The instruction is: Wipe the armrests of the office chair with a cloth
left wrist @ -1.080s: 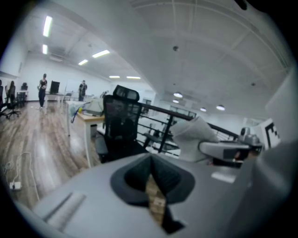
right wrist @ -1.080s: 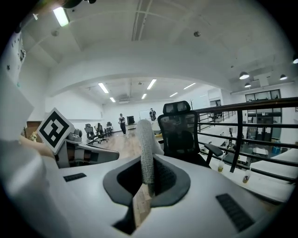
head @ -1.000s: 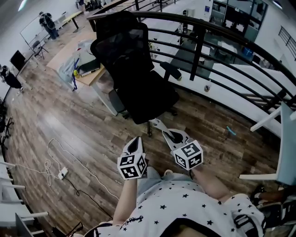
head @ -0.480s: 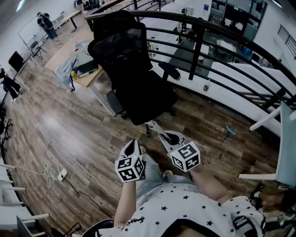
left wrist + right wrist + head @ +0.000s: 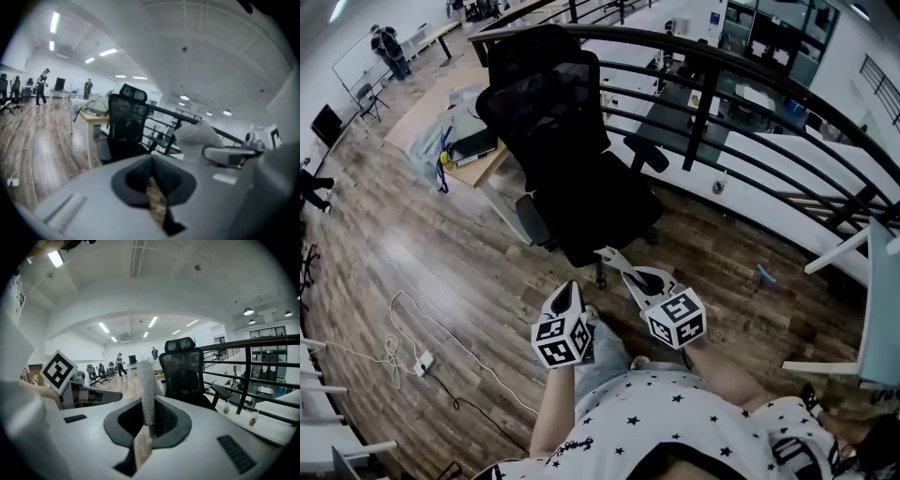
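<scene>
my right tool (image 5: 630, 274) pinches the grey knitted cloth (image 5: 147, 394), and my left tool (image 5: 569, 292) is closed on nothing. the black mesh office chair (image 5: 572, 159) stands ahead, apart from both. i judge neither padded armrest (image 5: 645, 152) touched yet: all the wiping is left.

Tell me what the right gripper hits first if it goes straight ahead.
Most likely the chair, near its seat, with the held cloth touching first; depth is unclear.

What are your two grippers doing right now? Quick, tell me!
Left gripper: closed, holding nothing.
Right gripper: closed on the cloth.
</scene>
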`<act>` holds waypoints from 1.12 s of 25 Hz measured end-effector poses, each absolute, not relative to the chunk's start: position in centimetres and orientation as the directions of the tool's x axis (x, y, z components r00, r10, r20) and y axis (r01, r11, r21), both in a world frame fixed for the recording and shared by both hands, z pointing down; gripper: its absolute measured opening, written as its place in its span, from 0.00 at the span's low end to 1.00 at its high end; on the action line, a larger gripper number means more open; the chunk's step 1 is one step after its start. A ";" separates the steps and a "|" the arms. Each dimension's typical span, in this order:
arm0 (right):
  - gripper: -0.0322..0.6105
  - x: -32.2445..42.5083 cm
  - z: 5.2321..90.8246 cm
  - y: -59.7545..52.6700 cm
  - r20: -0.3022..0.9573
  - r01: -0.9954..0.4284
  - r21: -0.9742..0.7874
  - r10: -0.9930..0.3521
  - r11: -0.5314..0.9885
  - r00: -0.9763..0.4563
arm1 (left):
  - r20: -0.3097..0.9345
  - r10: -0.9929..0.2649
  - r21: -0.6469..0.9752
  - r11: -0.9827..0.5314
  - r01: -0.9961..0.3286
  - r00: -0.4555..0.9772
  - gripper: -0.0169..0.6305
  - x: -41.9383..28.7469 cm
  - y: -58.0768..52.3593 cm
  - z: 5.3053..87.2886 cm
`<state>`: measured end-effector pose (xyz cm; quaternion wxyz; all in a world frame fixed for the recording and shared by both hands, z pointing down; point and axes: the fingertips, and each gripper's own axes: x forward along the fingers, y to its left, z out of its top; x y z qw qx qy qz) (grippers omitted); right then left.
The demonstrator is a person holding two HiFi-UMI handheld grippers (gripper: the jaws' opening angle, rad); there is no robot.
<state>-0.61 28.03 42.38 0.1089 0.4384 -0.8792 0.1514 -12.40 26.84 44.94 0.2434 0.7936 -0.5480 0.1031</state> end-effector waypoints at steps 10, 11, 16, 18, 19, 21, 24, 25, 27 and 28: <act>0.09 -2.7 42.2 20.6 0.337 -0.795 -0.136 -0.727 0.591 -0.598 | 0.431 -0.828 0.283 -0.255 -0.925 0.360 0.04 -15.3 20.1 45.5; 0.09 -2.9 42.1 19.8 0.339 -0.794 -0.134 -0.726 0.593 -0.599 | 0.430 -0.829 0.284 -0.252 -0.925 0.358 0.04 -15.7 19.4 45.5; 0.09 -4.4 41.6 16.3 0.351 -0.786 -0.122 -0.714 0.607 -0.606 | 0.434 -0.831 0.291 -0.236 -0.927 0.347 0.04 -17.5 16.1 45.1; 0.09 -4.9 41.5 14.9 0.357 -0.784 -0.124 -0.710 0.608 -0.607 | 0.439 -0.829 0.291 -0.233 -0.928 0.346 0.04 -18.0 14.9 45.1; 0.09 -5.2 41.5 14.2 0.360 -0.784 -0.125 -0.708 0.608 -0.607 | 0.442 -0.828 0.291 -0.231 -0.928 0.345 0.04 -18.4 14.3 45.0; 0.09 -5.9 41.5 13.0 0.367 -0.782 -0.127 -0.703 0.610 -0.609 | 0.446 -0.827 0.292 -0.226 -0.929 0.342 0.04 -19.2 13.2 45.1; 0.09 -7.3 41.6 11.6 0.382 -0.776 -0.124 -0.692 0.618 -0.612 | 0.451 -0.828 0.298 -0.214 -0.930 0.334 0.04 -20.8 11.6 45.0; 0.09 -7.8 41.6 11.1 0.388 -0.774 -0.122 -0.688 0.621 -0.613 | 0.451 -0.828 0.299 -0.210 -0.931 0.332 0.04 -21.3 11.2 45.0; 0.09 -8.7 41.5 10.2 0.394 -0.771 -0.120 -0.683 0.625 -0.615 | 0.450 -0.831 0.303 -0.203 -0.931 0.327 0.04 -22.4 10.2 44.8; 0.09 -9.1 41.5 9.7 0.396 -0.770 -0.118 -0.681 0.627 -0.616 | 0.449 -0.832 0.304 -0.199 -0.932 0.324 0.04 -22.9 9.7 44.7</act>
